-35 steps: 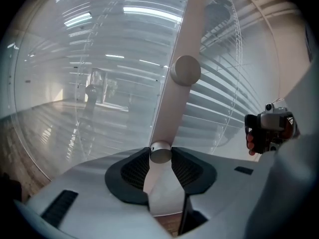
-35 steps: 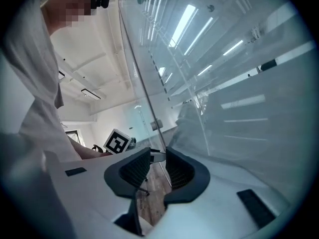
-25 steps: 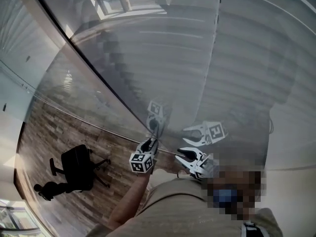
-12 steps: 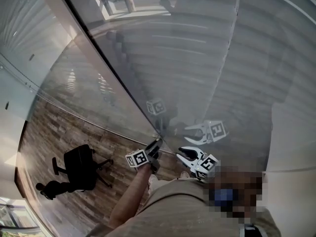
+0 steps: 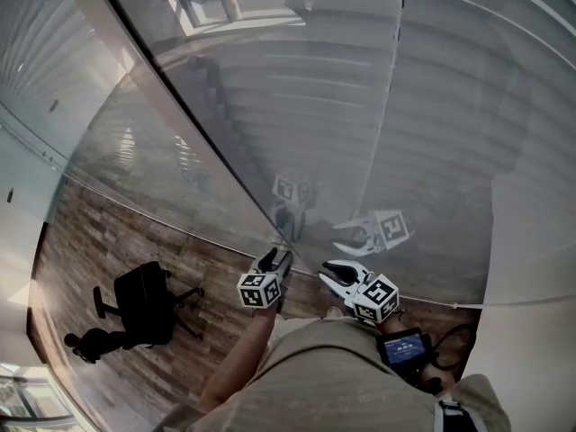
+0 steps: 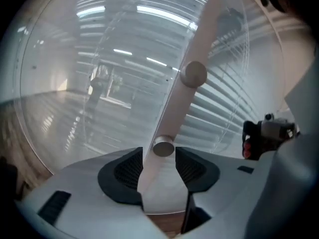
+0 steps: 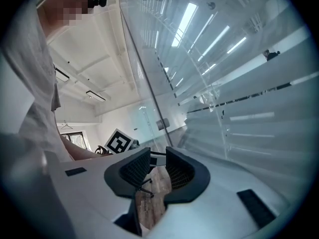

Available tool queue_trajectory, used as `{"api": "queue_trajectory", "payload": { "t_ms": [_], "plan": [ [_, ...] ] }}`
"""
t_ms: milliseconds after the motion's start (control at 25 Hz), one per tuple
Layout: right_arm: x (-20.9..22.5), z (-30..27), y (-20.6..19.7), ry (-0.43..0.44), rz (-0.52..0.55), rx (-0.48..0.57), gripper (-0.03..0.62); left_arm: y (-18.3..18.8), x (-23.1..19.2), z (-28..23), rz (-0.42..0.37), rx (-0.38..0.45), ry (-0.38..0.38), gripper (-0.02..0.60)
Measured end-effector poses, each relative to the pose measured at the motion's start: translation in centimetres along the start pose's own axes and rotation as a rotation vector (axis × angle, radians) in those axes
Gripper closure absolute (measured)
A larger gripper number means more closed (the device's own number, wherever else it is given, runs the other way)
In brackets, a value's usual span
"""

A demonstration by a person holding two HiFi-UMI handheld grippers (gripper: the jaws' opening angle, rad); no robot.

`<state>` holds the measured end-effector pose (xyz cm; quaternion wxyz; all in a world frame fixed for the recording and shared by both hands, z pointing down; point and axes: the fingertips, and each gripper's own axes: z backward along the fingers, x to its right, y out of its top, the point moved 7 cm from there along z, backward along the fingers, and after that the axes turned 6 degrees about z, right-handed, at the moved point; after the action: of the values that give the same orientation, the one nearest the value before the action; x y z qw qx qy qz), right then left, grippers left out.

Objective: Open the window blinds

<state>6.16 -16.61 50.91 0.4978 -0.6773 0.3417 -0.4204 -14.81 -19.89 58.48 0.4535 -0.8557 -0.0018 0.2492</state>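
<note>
The person wears a beige short-sleeved shirt (image 5: 333,376). The right hand-held gripper (image 5: 326,274) is white, with black ribbed pads (image 7: 134,171) and a cube (image 5: 378,297) of black square markers. Just behind it sits a small blue-screened device (image 5: 402,347) with a black cable (image 5: 447,334).

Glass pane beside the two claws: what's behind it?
Behind the glass pane you can see horizontal blind slats, lying nearly flat and shut. They cover whatever lies beyond them, so that cannot be seen. The faint claw shapes are only reflections.

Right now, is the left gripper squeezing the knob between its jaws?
No, the jaws of the left gripper have just been opening and stand clear of the knob between them.
</note>
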Motion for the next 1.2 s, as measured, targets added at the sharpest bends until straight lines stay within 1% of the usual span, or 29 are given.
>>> {"api": "queue_trajectory", "payload": {
  "t_ms": [80,200,240,280,320,360,440,520,640,840,880,920,1000,1080,1120,1160,1200],
  "plan": [
    [0.1,-0.1,0.1,0.003,-0.001,0.003,0.491,0.2,-0.1,0.0,-0.083,-0.003,0.056,0.379],
    [-0.1,-0.1,-0.1,0.007,-0.007,-0.005,0.491,0.2,0.2,-0.2,-0.16,-0.004,0.073,0.389],
    [-0.1,-0.1,-0.2,0.009,-0.007,-0.009,0.491,0.2,0.4,-0.2,-0.177,-0.004,0.074,0.406],
    [-0.2,-0.1,-0.2,0.01,-0.007,-0.011,0.491,0.2,0.5,-0.2,-0.182,0.0,0.074,0.438],
    [-0.2,-0.1,-0.2,0.011,-0.005,-0.011,0.491,0.2,0.6,-0.2,-0.173,0.005,0.074,0.445],
    [-0.2,-0.2,-0.1,0.012,-0.003,-0.01,0.491,0.3,0.5,-0.3,-0.149,0.01,0.07,0.446],
    [-0.2,-0.3,0.0,0.013,-0.006,-0.006,0.491,0.3,0.2,-0.3,-0.073,0.016,0.043,0.448],
    [-0.2,-0.2,-0.1,0.013,-0.01,-0.006,0.491,0.0,-0.1,-0.4,0.015,0.017,0.0,0.449],
    [-0.2,0.1,-0.3,0.013,-0.013,-0.003,0.491,-0.2,-0.5,-0.5,0.127,0.011,-0.062,0.449],
    [-0.3,0.0,-0.6,0.019,-0.02,0.003,0.491,-0.2,-1.3,-0.8,0.392,0.004,-0.187,0.449],
    [-0.4,0.1,-0.7,0.021,-0.023,0.0,0.491,-0.2,-1.3,-0.8,0.438,0.007,-0.212,0.449],
    [-0.5,0.1,-0.7,0.023,-0.024,-0.002,0.491,-0.2,-1.4,-0.8,0.463,0.01,-0.23,0.449],
    [-0.6,0.0,-0.7,0.027,-0.025,-0.002,0.491,-0.2,-1.4,-0.8,0.46,0.015,-0.234,0.449],
    [-0.6,0.0,-0.8,0.029,-0.026,-0.002,0.491,-0.3,-1.5,-0.8,0.415,0.016,-0.204,0.449],
    [-0.6,0.0,-0.8,0.03,-0.027,-0.004,0.491,-0.4,-1.5,-0.7,0.37,0.012,-0.179,0.448],
    [-0.6,0.0,-0.8,0.03,-0.027,-0.005,0.491,-0.4,-1.3,-0.6,0.299,0.003,-0.144,0.444],
    [-0.6,0.0,-0.9,0.03,-0.027,-0.007,0.491,-0.4,-1.0,-0.3,0.197,-0.01,-0.098,0.428]
  ]
}}
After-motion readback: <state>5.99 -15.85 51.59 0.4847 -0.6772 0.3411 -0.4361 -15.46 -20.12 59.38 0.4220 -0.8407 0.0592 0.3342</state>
